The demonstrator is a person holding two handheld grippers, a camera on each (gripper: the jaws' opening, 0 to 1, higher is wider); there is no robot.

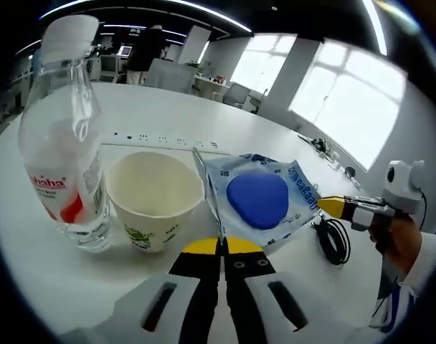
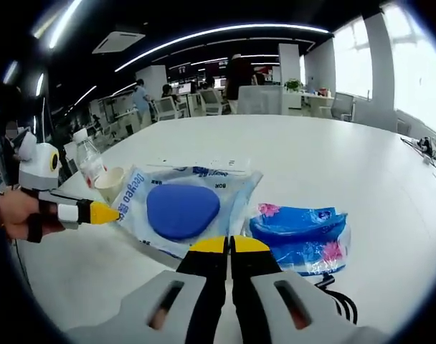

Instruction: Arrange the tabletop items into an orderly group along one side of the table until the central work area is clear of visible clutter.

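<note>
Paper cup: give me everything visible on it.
The paper cup is white with a small green print low on its side, and looks like thin paper. It stands upright and empty on the white table. It sits beside the water bottle and appears to touch the clear bag with the blue pad.

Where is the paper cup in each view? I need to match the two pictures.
Left gripper view: paper cup left of centre, beside the water bottle.
Right gripper view: small, at left, beyond the left hand-held gripper.
Shared landmark: the clear bag with the blue pad, next to the cup.
</note>
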